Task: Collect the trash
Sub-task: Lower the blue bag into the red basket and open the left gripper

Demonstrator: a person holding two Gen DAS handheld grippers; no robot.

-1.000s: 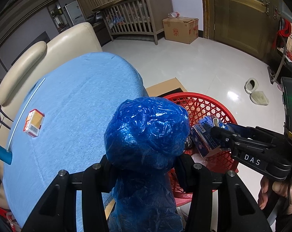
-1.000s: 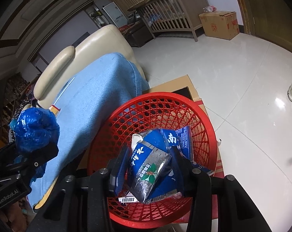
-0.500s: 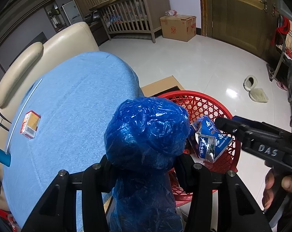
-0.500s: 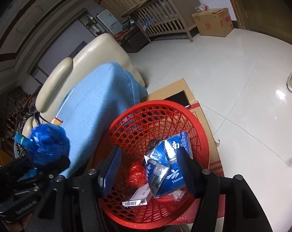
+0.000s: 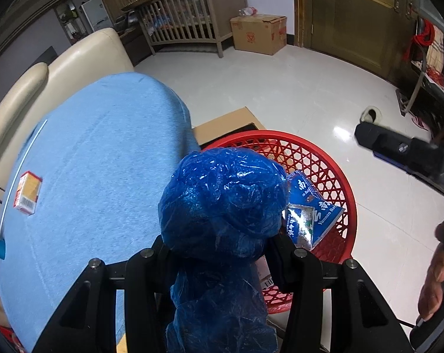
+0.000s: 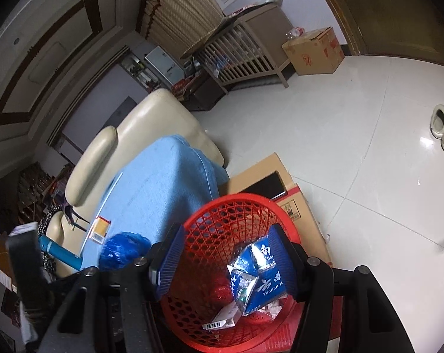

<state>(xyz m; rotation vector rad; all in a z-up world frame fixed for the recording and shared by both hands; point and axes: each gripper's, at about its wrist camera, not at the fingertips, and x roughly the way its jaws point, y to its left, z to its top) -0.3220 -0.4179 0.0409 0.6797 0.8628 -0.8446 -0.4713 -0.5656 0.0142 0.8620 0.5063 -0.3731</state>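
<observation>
Left gripper (image 5: pixel 222 253): clamped on the blue plastic bag (image 5: pixel 224 203), beside the red basket (image 5: pixel 347 194).
Right gripper (image 6: pixel 226 260): apart, empty, above the basket.
Blue carton (image 6: pixel 260 279): lies inside the basket.

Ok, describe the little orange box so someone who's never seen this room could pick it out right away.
Start at the cream sofa and the blue cloth spread over its seat. Near the cloth's far left edge, beside a thin white line, lies the small orange box. It is the only thing lying loose on the cloth, orange with red and white edges and a barcode on its end, well apart from the red basket.
</observation>
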